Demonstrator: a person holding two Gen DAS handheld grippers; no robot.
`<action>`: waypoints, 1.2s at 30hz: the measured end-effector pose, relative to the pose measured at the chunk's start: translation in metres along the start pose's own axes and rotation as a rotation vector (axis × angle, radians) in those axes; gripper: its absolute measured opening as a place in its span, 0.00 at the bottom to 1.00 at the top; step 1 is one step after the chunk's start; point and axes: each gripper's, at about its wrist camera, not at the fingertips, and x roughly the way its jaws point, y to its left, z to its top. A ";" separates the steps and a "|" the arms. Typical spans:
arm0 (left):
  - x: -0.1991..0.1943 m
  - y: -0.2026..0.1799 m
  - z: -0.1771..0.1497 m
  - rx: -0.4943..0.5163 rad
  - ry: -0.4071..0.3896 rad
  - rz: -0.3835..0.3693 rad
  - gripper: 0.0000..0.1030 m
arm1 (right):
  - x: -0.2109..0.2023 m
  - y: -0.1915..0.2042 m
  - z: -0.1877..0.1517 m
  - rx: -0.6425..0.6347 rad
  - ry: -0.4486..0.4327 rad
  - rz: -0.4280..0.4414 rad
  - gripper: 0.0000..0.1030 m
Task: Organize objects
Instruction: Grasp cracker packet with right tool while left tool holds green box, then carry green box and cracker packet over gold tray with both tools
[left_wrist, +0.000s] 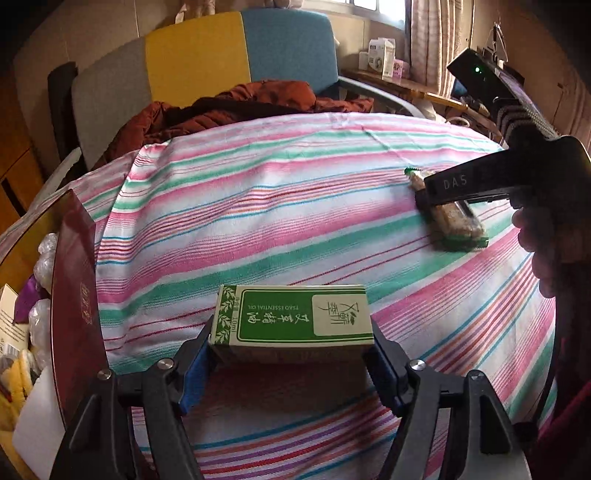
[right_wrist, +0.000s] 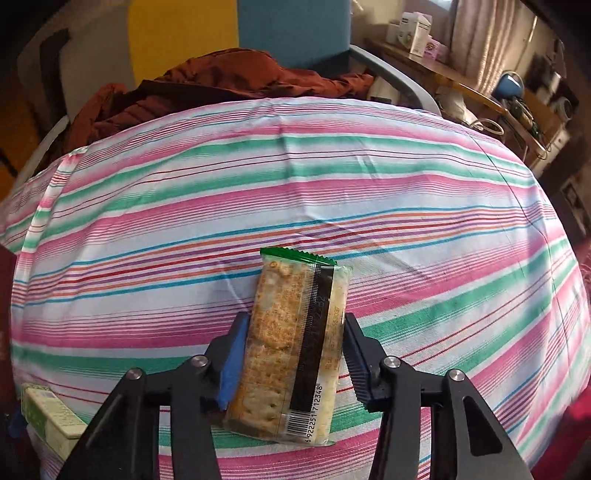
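My left gripper (left_wrist: 293, 332) is shut on a green and cream essential oil box (left_wrist: 295, 317), held crosswise just above the striped cloth (left_wrist: 258, 206). The box also shows at the lower left of the right wrist view (right_wrist: 48, 421). My right gripper (right_wrist: 295, 339) is shut on a clear cracker packet (right_wrist: 291, 343) with green ends, lengthwise between the fingers, low over the cloth. In the left wrist view the right gripper (left_wrist: 443, 199) and its packet (left_wrist: 456, 221) are at the far right.
A dark red box (left_wrist: 74, 306) stands at the cloth's left edge, with bags and clutter (left_wrist: 26, 332) beyond it. A rust jacket (left_wrist: 229, 107) lies on a multicoloured chair (left_wrist: 207, 55) behind. A wooden shelf with small boxes (right_wrist: 417, 29) is at the back right.
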 end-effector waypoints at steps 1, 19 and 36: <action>0.000 -0.001 0.000 0.002 -0.001 0.005 0.72 | 0.000 0.000 0.001 -0.002 0.000 0.009 0.48; 0.002 0.000 -0.001 0.000 -0.032 0.003 0.72 | -0.003 0.032 -0.007 -0.139 -0.003 0.098 0.49; 0.004 0.001 -0.001 -0.012 -0.037 -0.016 0.72 | 0.004 0.025 -0.004 -0.095 0.013 0.131 0.61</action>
